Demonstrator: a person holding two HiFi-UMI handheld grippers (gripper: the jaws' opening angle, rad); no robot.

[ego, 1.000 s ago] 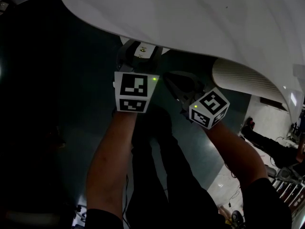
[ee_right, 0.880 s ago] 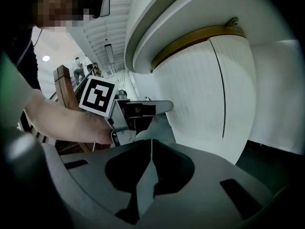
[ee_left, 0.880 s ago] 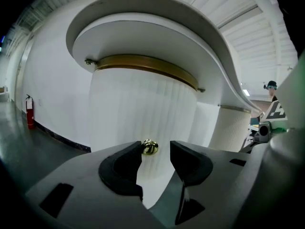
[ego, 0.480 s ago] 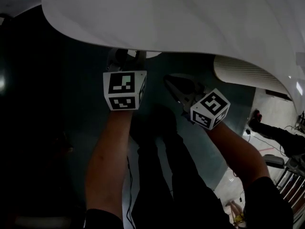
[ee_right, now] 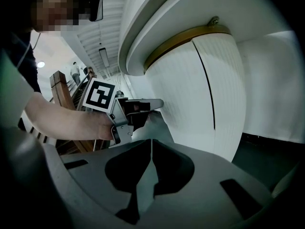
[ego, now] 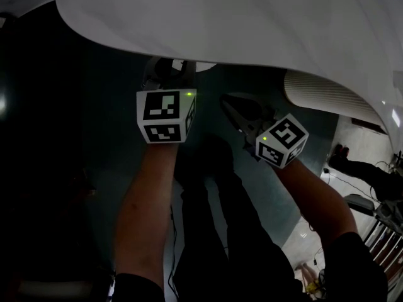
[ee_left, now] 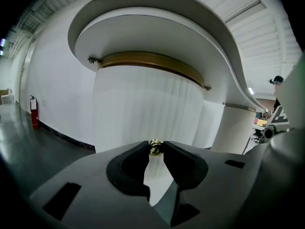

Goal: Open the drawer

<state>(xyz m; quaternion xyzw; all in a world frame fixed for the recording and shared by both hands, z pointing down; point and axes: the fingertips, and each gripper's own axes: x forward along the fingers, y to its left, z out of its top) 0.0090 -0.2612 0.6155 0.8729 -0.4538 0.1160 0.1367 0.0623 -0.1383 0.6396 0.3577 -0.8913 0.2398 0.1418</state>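
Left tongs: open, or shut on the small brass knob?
Shut on the small brass knob: the left tongs have just been closing, and both black pads touch its sides.

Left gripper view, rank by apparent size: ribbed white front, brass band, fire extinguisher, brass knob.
1. ribbed white front
2. brass band
3. fire extinguisher and brass knob: too close to rank; extinguisher stands far back, knob near the camera.

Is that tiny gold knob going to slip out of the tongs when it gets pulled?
Maybe. The gold knob looks small, round and shiny, so it could slip; the left tongs, which have just been closing, pinch it only at their tips. It looks like hard metal, so it probably won't bend.
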